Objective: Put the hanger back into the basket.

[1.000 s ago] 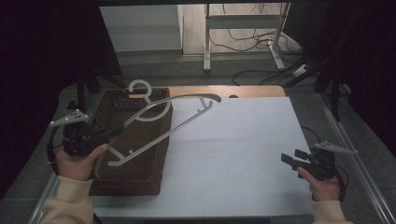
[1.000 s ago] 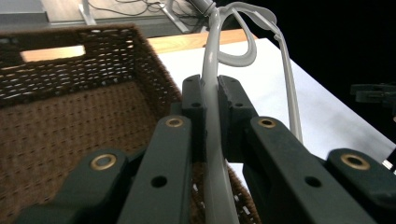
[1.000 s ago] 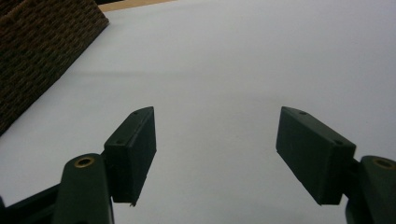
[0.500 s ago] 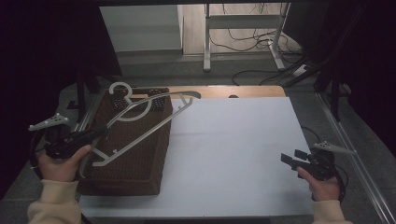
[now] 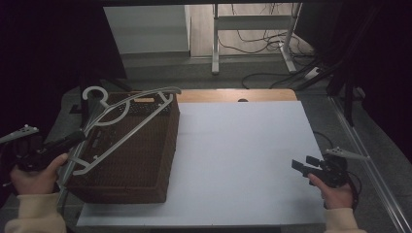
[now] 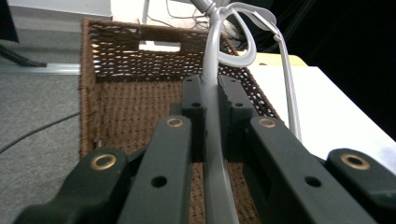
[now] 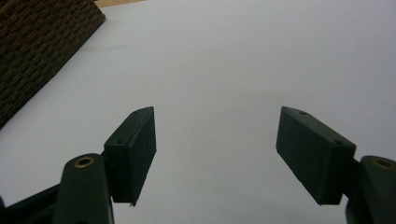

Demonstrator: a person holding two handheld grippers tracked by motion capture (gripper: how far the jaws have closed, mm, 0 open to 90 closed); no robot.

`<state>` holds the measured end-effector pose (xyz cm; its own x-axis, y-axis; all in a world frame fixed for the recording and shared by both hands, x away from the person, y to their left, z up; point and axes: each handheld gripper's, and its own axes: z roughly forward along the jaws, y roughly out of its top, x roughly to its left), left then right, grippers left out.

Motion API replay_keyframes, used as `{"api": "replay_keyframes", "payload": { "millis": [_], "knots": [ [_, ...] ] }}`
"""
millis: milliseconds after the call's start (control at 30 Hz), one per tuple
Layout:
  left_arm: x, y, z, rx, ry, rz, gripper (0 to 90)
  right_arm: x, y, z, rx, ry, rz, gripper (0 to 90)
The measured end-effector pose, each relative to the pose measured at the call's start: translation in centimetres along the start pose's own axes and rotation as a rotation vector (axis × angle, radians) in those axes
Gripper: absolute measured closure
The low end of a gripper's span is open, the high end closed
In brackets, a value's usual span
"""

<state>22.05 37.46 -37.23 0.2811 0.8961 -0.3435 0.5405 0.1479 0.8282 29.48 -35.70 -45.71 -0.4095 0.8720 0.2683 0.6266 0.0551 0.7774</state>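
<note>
Wicker basket (image 5: 141,160) under hanger (image 6: 215,140) in left tool (image 6: 211,100).

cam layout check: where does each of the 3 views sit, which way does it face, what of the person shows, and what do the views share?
High view: above the person's side, facing forward and down on the white table; both sleeved forearms, left gripper and right gripper enter from below.
Left gripper view: rides the left gripper, looks along its jaws, shut on the grey hanger, into the wicker basket.
Right gripper view: rides the right gripper, looks along its open jaws across bare tabletop.
Shared: basket in all three views; hanger in high and left gripper views.
</note>
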Motion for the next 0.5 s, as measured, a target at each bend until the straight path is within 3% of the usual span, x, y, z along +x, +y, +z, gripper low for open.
{"api": "replay_keyframes", "payload": {
  "millis": [500],
  "knots": [
    [1.8, -0.7, 2.2, 0.020, 0.046, -0.043, 82.3, 0.0, 0.0, 0.1, 0.005, 0.003, 0.001, 28.9]
  ]
}}
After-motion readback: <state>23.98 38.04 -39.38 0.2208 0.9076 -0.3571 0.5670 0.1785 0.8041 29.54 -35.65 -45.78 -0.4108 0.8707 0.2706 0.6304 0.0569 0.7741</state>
